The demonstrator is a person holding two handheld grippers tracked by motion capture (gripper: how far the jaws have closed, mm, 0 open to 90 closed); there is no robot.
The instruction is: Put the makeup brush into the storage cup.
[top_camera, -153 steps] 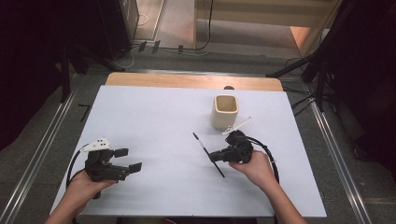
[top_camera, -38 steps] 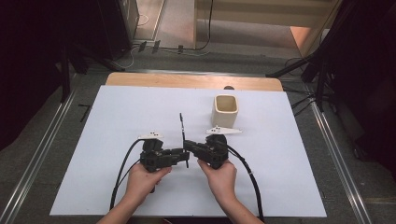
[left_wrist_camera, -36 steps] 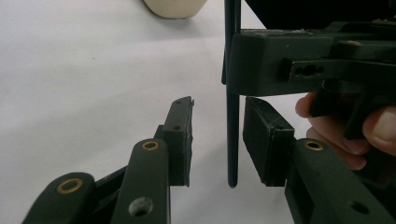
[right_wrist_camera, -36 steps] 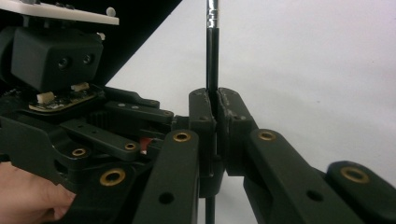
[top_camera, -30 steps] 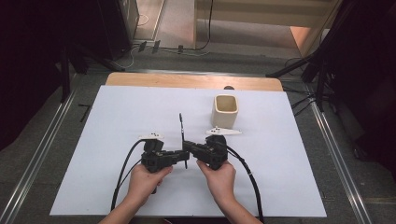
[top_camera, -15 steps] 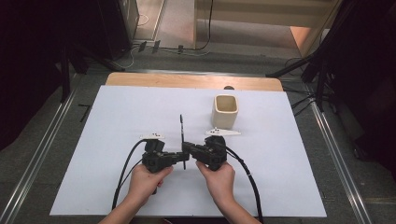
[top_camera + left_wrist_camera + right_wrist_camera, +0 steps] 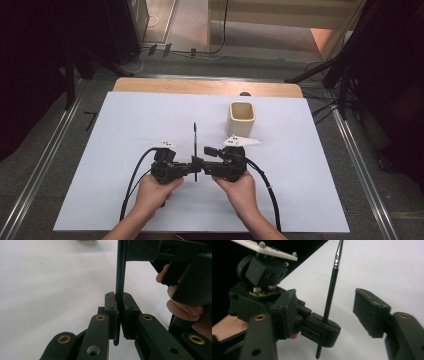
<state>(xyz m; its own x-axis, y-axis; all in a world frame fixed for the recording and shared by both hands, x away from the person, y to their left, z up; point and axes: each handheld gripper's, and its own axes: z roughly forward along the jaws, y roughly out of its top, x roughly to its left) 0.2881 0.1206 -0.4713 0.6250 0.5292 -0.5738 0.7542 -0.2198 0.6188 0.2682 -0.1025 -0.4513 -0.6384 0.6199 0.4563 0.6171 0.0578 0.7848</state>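
A thin black paintbrush (image 7: 195,142) points away from me over the white table (image 7: 125,125), bristle end far. My left gripper (image 7: 192,169) is shut on the handle's lower part; in the left gripper view its pads (image 7: 110,307) pinch the paintbrush (image 7: 120,277) near its end. My right gripper (image 7: 201,163) faces it from the right. Its jaws have just been opening. In the right gripper view the paintbrush (image 7: 332,287) stands between the right gripper's (image 7: 329,306) spread pads (image 7: 369,308) without touching them, and the left gripper (image 7: 324,326) clamps it below.
A beige square cup (image 7: 242,118) stands upright at the back right of the table, beyond the right hand (image 7: 242,187). Cables trail from both grippers toward the front edge. Dark floor and stands surround the table.
Five seconds ago the hands were far apart, with the brush at the right gripper. Since about a second ago both hands have kept still at the table's middle, the brush between them.
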